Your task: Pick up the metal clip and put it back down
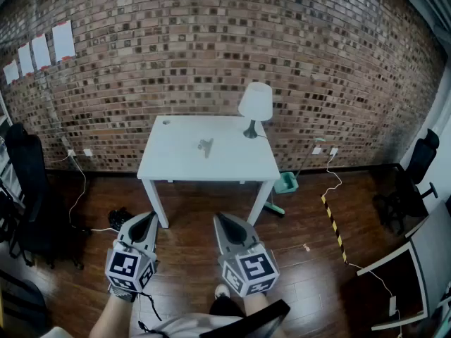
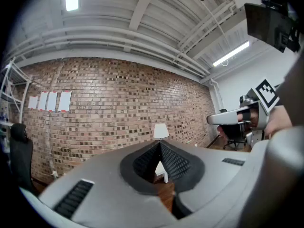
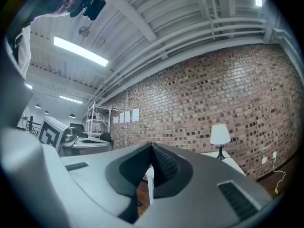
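Note:
The metal clip [image 1: 205, 146] lies small and grey near the middle of the white table [image 1: 176, 164], far ahead of me in the head view. My left gripper [image 1: 151, 216] and right gripper [image 1: 219, 219] hang side by side over the wooden floor, well short of the table's front edge. Both are shut, tips together, with nothing between them. In the left gripper view the left gripper [image 2: 159, 142] points at the brick wall with the jaws meeting at the tip. The right gripper [image 3: 152, 145] looks the same in its own view. The clip is not visible in either gripper view.
A white lamp [image 1: 254, 107] stands at the table's back right corner. Black office chairs stand at the left [image 1: 28, 189] and right [image 1: 412, 178]. A teal dustpan [image 1: 285, 183] and cables lie on the floor to the table's right. A white board [image 1: 402, 287] leans at lower right.

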`<state>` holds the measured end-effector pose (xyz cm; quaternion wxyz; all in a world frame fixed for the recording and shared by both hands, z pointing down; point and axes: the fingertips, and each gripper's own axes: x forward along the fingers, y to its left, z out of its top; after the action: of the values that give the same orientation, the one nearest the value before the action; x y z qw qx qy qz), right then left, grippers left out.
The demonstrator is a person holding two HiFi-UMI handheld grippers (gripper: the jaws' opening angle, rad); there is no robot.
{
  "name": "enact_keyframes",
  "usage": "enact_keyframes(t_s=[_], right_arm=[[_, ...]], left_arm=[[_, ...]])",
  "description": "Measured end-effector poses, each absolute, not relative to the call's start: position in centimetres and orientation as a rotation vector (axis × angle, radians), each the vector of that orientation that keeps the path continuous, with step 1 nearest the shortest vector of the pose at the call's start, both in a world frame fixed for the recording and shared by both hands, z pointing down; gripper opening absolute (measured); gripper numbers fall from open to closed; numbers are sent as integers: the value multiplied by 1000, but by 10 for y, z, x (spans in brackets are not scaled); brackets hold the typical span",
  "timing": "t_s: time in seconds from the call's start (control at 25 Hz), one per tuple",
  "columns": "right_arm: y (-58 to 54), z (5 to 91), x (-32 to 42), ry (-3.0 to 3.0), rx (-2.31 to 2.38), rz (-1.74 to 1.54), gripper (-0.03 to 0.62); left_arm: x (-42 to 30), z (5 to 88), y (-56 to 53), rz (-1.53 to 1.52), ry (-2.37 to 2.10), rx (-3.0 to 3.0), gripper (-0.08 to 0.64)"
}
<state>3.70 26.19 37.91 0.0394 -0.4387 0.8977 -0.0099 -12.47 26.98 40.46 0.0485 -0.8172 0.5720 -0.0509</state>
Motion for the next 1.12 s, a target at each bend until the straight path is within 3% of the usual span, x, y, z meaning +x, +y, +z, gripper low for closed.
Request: enact_keyframes(t_s=[0.36, 1.12], right_arm=[[174, 390, 42, 2733, -1365, 21, -18], [-193, 377, 86, 2745, -1362, 52, -18]], left_arm=[[-120, 422, 182, -180, 1723, -2504, 9], [-86, 402, -182, -150, 1768, -2461, 14]])
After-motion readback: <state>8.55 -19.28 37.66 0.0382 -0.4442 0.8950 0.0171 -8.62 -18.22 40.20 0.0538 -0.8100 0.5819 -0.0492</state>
